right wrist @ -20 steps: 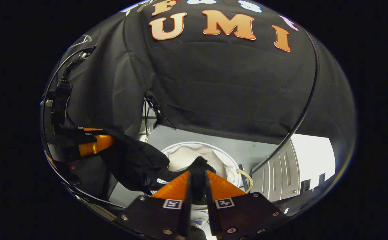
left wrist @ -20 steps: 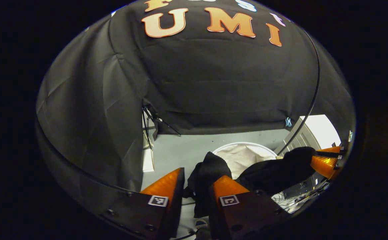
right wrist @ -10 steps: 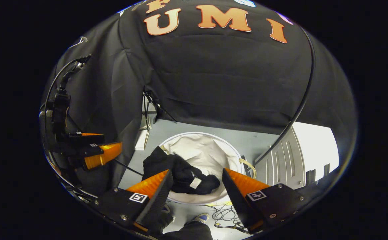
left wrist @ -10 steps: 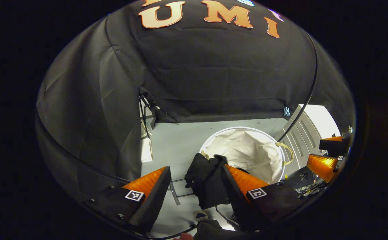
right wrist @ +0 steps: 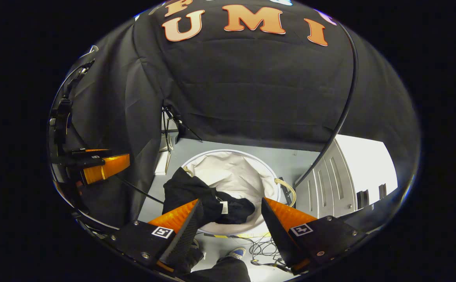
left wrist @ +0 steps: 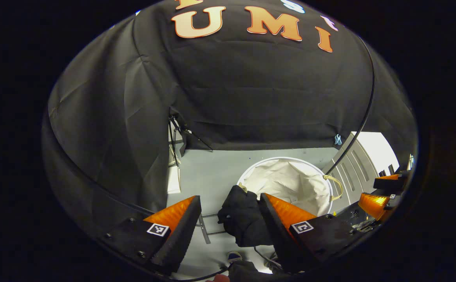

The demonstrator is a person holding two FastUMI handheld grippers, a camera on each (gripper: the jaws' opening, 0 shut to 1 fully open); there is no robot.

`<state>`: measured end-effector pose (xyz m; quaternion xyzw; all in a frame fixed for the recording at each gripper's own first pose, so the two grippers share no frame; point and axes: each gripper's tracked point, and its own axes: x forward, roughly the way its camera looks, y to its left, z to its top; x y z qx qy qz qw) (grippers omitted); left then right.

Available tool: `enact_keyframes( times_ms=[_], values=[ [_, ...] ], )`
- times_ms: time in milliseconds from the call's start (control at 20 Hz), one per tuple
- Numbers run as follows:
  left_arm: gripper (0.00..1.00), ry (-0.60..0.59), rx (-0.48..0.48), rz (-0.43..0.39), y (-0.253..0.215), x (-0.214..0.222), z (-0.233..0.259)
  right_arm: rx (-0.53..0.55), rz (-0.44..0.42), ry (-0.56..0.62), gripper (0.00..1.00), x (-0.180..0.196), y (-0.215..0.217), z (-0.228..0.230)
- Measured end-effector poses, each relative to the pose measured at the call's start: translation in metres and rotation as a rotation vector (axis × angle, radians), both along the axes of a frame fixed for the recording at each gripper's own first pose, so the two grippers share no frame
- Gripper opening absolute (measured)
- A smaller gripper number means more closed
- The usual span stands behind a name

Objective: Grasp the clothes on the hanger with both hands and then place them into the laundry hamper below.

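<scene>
Grey floor (left wrist: 212, 172) carries the round white laundry hamper (right wrist: 247, 172), landmark here. Black clothes (right wrist: 196, 196) are draped over the hamper's near-left rim, part hanging outside, part lying inside with a white tag showing; in the left gripper view the clothes (left wrist: 243, 219) bunch at that same rim. Grey ribbed cabinet (right wrist: 330, 188) stands just right of the hamper. Right tool (right wrist: 230, 213) hovers above the hamper's near edge, fingers spread wide, holding nothing. Left tool (left wrist: 228, 207) is left of the hamper, fingers apart, nothing held. Loose cables (right wrist: 263, 246) lie near the hamper's front.
</scene>
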<state>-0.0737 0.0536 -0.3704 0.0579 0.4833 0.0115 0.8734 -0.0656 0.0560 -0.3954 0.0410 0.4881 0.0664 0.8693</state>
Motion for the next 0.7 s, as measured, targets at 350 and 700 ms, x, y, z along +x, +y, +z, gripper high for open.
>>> enact_keyframes(
  times_ms=[350,700],
  values=[
    [0.97,-0.177,0.028,0.023,0.014,0.007,0.062,-0.048,-0.098,-0.124,0.93,-0.005,-0.047,0.049],
    [0.97,-0.438,-0.011,0.080,0.015,0.055,0.187,-0.115,-0.169,-0.413,0.93,0.045,-0.082,0.181]
  ],
)
